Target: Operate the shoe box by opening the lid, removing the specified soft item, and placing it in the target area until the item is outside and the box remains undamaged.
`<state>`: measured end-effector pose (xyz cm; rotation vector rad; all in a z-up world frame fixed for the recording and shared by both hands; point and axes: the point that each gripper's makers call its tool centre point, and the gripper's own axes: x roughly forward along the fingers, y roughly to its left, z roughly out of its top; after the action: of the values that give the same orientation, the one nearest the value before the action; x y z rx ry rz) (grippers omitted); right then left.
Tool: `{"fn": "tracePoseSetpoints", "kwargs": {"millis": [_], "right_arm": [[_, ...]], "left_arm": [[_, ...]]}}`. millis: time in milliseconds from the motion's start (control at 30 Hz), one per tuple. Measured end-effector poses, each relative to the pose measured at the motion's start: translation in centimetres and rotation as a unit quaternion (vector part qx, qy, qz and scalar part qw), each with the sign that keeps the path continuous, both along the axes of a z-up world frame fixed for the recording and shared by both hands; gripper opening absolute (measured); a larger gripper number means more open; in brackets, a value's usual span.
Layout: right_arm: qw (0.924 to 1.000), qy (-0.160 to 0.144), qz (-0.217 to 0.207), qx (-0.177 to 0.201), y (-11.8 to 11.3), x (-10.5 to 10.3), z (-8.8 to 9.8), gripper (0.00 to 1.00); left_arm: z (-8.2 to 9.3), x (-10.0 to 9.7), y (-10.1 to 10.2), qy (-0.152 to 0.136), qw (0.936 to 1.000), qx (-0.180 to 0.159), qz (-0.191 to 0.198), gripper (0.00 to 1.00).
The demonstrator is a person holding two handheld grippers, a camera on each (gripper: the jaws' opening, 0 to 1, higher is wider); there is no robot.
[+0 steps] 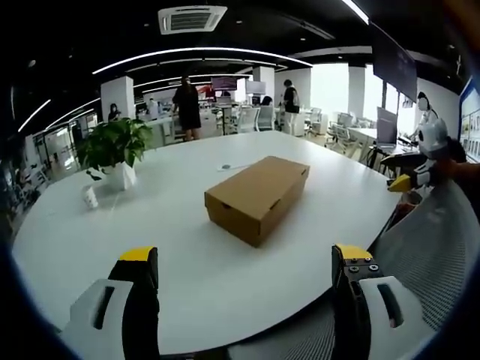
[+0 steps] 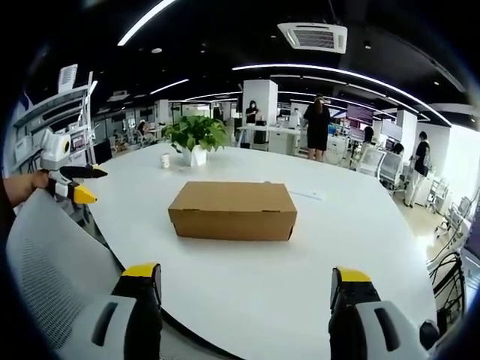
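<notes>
Shoe box (image 1: 257, 197) count is just one: plain brown cardboard, lid shut, sitting flat on the big white round table (image 1: 187, 247), roughly at the middle of the tabletop. In the right gripper view the same shoe box (image 2: 232, 211) lies long side toward the camera, dead centre.

Other stuff on the table: one potted plant (image 1: 114, 147) in a white pot, out at 10 o'clock from the box in the left gripper view, with one small white cup (image 1: 90, 196) just beside it. Two gray mesh chair backs, one (image 1: 435, 247) at 4 o'clock in the left gripper view, one (image 2: 52, 262) at 8 o'clock in the right gripper view.

Tongs: two. Left gripper (image 1: 246, 259) has its yellow-tipped jaws spread wide, holding nothing, hovering short of the table edge, well apart from the box. Right gripper (image 2: 246, 276) is the same deal, jaws wide apart, touching nothing. A few people stand around in the office behind.
</notes>
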<state>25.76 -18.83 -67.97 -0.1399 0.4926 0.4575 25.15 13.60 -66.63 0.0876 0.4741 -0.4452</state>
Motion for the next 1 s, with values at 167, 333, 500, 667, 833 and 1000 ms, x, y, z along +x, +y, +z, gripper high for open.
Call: {"fn": "tracePoseSetpoints", "kwargs": {"millis": [167,333,500,667,833,1000], "right_arm": [[1.0,0.005,0.004,-0.003,0.1,0.0,-0.1,0.94],[0.9999,0.009,0.01,-0.011,0.2,0.0,0.0,0.94],[0.9998,0.012,0.008,-0.011,-0.1,0.4,0.4,0.94],[0.9999,0.008,0.006,-0.013,-0.5,1.1,1.0,0.93],[0.9998,0.007,0.011,-0.017,-0.7,1.8,1.3,0.93],[0.9996,0.007,0.018,-0.019,-0.7,2.3,1.4,0.93]], "left_arm": [[0.2,-0.1,-0.2,0.004,1.0,-0.003,-0.003,1.0],[1.0,0.1,-0.3,-0.004,1.0,-0.002,-0.002,1.0],[1.2,0.3,-0.2,-0.002,1.0,0.005,-0.001,1.0],[1.7,0.6,-0.2,-0.002,1.0,0.004,-0.001,1.0],[2.0,0.9,-0.4,0.001,1.0,0.007,-0.004,1.0],[1.8,1.2,-0.6,0.009,0.9999,0.01,-0.005,1.0]]}}
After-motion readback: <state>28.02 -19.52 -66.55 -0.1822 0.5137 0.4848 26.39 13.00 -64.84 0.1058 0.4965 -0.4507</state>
